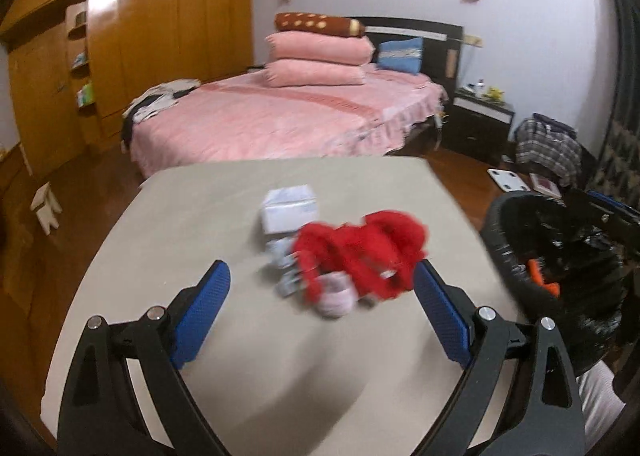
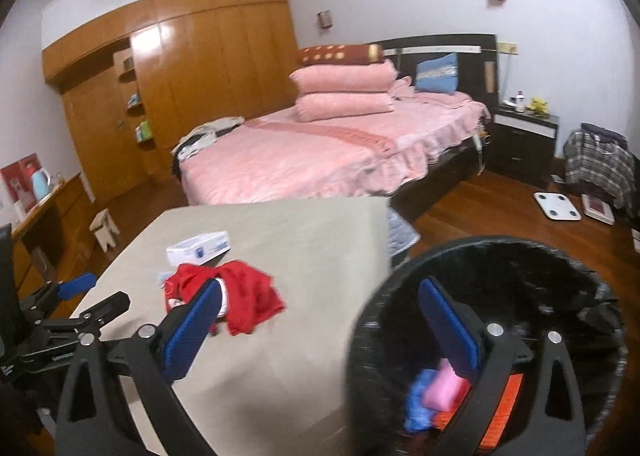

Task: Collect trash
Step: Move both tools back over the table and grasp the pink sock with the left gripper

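Observation:
A crumpled red plastic bag [image 1: 360,252] lies on the beige table [image 1: 200,224] with a white box [image 1: 290,208] behind it and small pale wrappers [image 1: 334,298] beside it. My left gripper [image 1: 322,276] is open and empty, just short of this pile. My right gripper [image 2: 320,292] is open and empty, its right finger over the black-lined trash bin [image 2: 520,256], which holds pink, blue and orange scraps [image 2: 440,392]. The red bag [image 2: 244,296] and box [image 2: 198,248] also show in the right wrist view. The bin [image 1: 560,256] stands right of the table.
A pink bed [image 2: 320,152] lies behind the table. A wooden wardrobe [image 1: 140,44] lines the left wall. A small stool [image 2: 105,232], a scale [image 2: 556,206] and a plaid bag [image 2: 600,164] are on the wooden floor. A dark nightstand [image 2: 524,136] stands by the bed.

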Demonstrator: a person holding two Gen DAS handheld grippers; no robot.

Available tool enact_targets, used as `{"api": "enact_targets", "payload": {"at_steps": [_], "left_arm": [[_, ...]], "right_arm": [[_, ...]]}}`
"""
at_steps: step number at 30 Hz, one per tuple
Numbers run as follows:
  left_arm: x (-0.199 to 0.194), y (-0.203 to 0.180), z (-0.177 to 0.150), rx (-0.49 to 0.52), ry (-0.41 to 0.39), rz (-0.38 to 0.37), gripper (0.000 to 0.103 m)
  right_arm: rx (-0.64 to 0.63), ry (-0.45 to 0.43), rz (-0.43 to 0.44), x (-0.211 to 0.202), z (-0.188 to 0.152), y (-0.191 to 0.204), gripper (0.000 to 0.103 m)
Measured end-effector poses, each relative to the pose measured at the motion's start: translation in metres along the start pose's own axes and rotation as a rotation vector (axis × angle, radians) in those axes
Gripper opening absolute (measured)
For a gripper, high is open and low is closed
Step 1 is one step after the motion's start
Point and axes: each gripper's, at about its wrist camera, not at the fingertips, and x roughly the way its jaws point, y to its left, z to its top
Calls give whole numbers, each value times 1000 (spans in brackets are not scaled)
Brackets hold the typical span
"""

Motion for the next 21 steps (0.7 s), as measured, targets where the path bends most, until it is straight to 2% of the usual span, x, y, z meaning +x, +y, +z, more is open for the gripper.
{"api": "enact_targets", "payload": {"at_steps": [4,10,15,21], "left_arm": [[6,19,-8,-13,16,24,90],[28,26,-14,-22,55,26,90],[49,17,-19,-33,97,-8,90],[78,8,-26,-46,157,-36,82]], "right_arm": [[-20,56,5,31,-14,24,97],[-39,129,-11,63,-30,34,96],[-71,141,-31,71,-35,34,95],[-73,147,-44,75,-36,29,95]]}}
